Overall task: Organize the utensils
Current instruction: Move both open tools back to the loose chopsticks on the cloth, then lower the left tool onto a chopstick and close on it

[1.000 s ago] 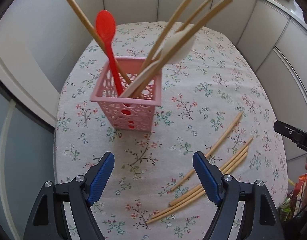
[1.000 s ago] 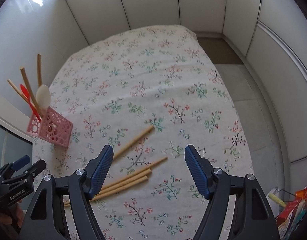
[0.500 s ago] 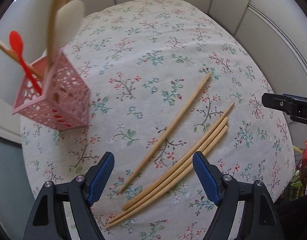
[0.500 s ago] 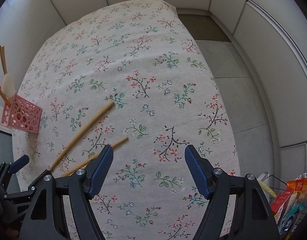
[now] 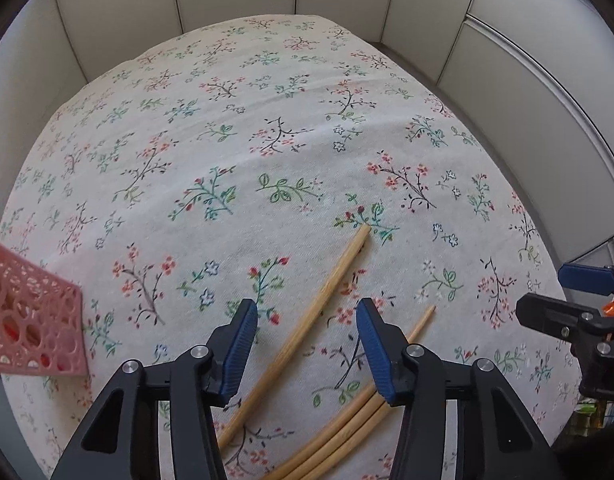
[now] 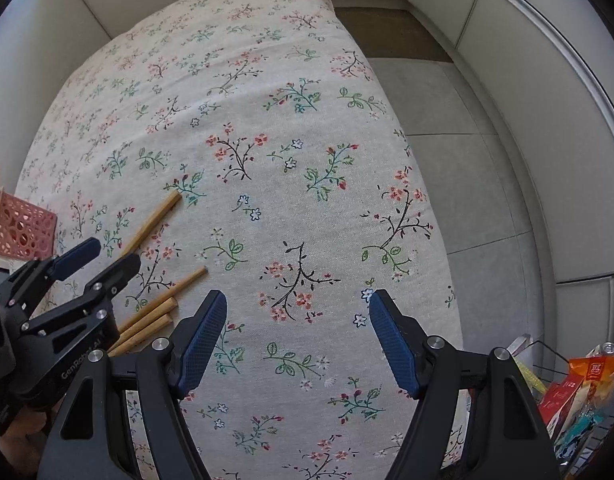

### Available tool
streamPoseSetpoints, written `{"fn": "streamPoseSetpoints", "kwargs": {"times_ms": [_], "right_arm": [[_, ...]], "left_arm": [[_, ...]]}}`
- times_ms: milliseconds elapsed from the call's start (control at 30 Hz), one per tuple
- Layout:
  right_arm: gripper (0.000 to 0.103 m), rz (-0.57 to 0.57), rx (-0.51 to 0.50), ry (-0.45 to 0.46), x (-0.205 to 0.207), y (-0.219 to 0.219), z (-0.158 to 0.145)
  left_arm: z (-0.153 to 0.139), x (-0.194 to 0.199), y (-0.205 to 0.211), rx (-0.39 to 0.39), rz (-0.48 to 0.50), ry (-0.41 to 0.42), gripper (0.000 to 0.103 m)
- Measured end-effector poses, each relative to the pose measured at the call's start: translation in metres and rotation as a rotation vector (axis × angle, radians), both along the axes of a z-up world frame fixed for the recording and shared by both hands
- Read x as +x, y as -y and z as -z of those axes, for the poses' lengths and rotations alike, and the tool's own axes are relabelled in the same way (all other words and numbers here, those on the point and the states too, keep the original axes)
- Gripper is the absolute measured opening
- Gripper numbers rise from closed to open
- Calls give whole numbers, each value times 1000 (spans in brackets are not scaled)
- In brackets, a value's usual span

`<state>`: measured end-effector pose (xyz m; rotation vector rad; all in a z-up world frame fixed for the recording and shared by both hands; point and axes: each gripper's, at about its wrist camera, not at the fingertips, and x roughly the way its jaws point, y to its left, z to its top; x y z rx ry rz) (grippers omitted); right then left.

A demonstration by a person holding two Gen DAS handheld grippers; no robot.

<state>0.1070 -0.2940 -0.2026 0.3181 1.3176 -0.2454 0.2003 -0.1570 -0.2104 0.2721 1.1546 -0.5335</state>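
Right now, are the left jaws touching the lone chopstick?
Apart. The left wrist view shows the left gripper closing astride the lone chopstick, with tablecloth visible between it and each blue pad.

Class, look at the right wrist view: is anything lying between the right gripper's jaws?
No. The right gripper has only bare floral tablecloth between its wide-apart jaws; the chopsticks lie off to its left.

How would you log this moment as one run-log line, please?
left gripper: closing over single chopstick, not gripped | right gripper: open, empty | three chopsticks on tablecloth | pink basket at left
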Motion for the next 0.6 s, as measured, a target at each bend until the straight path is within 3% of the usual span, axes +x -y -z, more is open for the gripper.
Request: {"fn": "streamPoseSetpoints", "kwargs": {"times_ms": [167, 233, 300, 600], "right_arm": [[76, 1, 22, -3, 2, 4, 1], [76, -4, 25, -1, 2, 3, 1], [76, -6, 28, -1, 2, 2, 1], [76, -15, 21, -5, 4, -6, 2]], "left_arm": [[7, 5, 14, 20, 15, 40, 45], [8, 4, 17, 46, 16, 62, 36], [7, 4, 17, 51, 16, 64, 16], [4, -2, -18, 100, -87, -7, 10]]}}
